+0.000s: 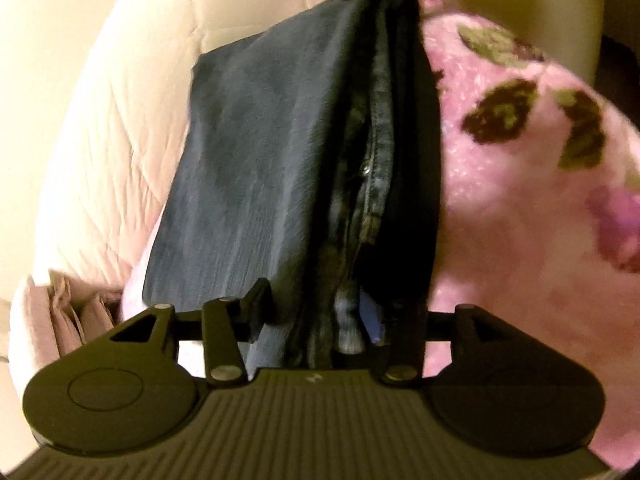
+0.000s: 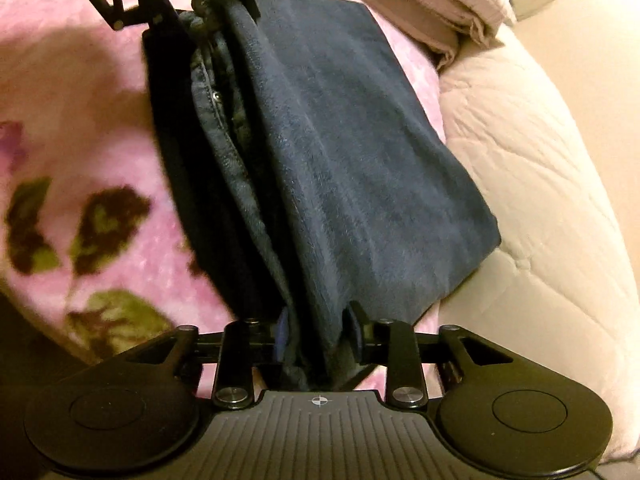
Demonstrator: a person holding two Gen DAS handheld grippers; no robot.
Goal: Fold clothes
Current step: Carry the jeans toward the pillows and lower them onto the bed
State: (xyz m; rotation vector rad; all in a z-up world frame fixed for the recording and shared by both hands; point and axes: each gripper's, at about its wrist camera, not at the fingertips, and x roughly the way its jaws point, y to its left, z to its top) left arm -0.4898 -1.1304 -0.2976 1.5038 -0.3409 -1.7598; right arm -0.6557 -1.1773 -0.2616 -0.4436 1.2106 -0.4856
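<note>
Now I hold dark blue jeans (image 1: 256, 184) stretched between both grippers, above the pink floral blanket (image 1: 520, 200). Left gripper (image 1: 320, 320) jaws clamped on one folded end, right gripper (image 2: 316, 340) jaws clamped on the other.

pink floral blanket (image 2: 80, 128), white quilt (image 2: 532, 184) beside

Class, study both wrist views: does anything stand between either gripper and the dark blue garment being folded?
Nothing visible does. The left gripper and the right gripper are each shut directly on the dark blue garment, at opposite ends, holding it stretched above the pink floral blanket.
</note>
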